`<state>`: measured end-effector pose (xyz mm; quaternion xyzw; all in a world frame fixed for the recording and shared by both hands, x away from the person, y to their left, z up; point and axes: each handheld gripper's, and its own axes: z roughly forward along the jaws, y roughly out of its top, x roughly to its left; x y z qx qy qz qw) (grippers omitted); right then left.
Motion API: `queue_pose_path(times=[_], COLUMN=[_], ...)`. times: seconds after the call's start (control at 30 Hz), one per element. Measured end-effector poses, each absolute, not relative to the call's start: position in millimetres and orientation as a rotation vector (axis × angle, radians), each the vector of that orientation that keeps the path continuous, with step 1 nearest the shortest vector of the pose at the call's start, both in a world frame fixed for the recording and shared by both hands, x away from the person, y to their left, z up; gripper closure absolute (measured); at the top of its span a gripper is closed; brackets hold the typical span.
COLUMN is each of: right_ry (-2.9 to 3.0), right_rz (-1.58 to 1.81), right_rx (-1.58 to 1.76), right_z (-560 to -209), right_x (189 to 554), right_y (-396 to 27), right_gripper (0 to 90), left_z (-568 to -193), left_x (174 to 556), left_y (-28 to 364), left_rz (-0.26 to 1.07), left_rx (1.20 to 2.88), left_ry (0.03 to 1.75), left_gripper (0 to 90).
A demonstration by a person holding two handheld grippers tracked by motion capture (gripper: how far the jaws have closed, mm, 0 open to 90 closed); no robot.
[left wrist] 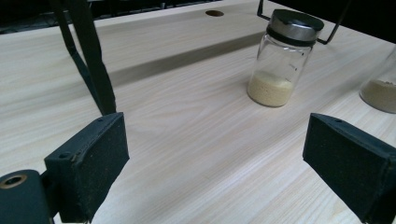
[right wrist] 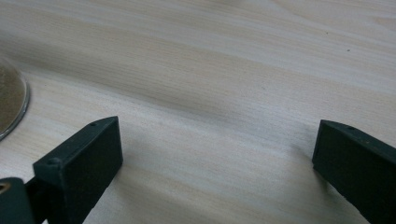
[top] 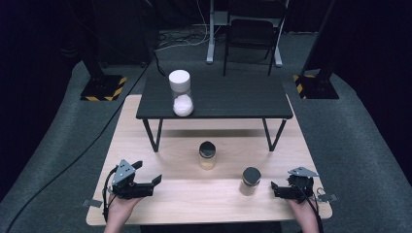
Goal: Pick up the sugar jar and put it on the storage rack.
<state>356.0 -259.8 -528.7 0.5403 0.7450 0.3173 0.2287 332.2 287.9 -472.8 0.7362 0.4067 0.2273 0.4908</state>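
Two small glass jars with black lids stand on the wooden table [top: 145, 141]. One jar [top: 207, 155] holds pale yellow powder, and the left gripper view has it ahead and to the right [left wrist: 280, 60]. The other jar [top: 250, 181] holds tan powder; its edge is at the side of both gripper views [left wrist: 380, 88] [right wrist: 11, 102]. My left gripper [top: 147, 173] [left wrist: 219, 168] is low over the table's front left, open, with bare wood between its pads. My right gripper [top: 281, 184] [right wrist: 210, 172] sits just right of the tan jar, open and holding nothing.
A low black table [top: 243, 97] stands across the back of the wooden one, with thin metal legs [left wrist: 88, 60]. On it is a tall jar [top: 180, 94] with a white lid and white powder. Beyond are a chair and stands on a grey floor.
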Motion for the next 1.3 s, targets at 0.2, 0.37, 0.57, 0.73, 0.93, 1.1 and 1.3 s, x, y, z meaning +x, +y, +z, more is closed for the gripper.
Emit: queue_pose_path(times=[0.2, 0.37, 0.57, 0.73, 0.93, 1.1, 1.3], right_ry=[2.051, 2.051, 2.051, 2.050, 2.050, 2.049, 2.049], right_rz=[0.874, 0.874, 0.874, 0.874, 0.873, 0.873, 0.873], right_rx=[1.487, 1.488, 1.488, 1.489, 1.489, 1.489, 1.489], right_z=[-529, -529, -529, -529, -529, -529, -529], right_x=[356, 356, 356, 356, 356, 356, 356], right_y=[-260, -260, -260, -260, -260, -260, -260], right_gripper=[0.7, 0.7, 0.7, 0.7, 0.8, 0.8, 0.8], left_z=[-489, -499, -508, -516, -524, -529, -529], left_x=[336, 339, 342, 345, 350, 354, 354], left_y=[295, 300, 307, 310, 313, 311, 307], left_rz=[0.539, 0.529, 0.514, 0.494, 0.453, 0.409, 0.448], left_rx=[1.788, 1.796, 1.802, 1.829, 1.855, 1.891, 1.927], left_ry=[1.041, 1.082, 1.132, 1.173, 1.230, 1.292, 1.302], left_gripper=[6.5, 6.7, 6.8, 6.8, 6.8, 6.9, 7.1])
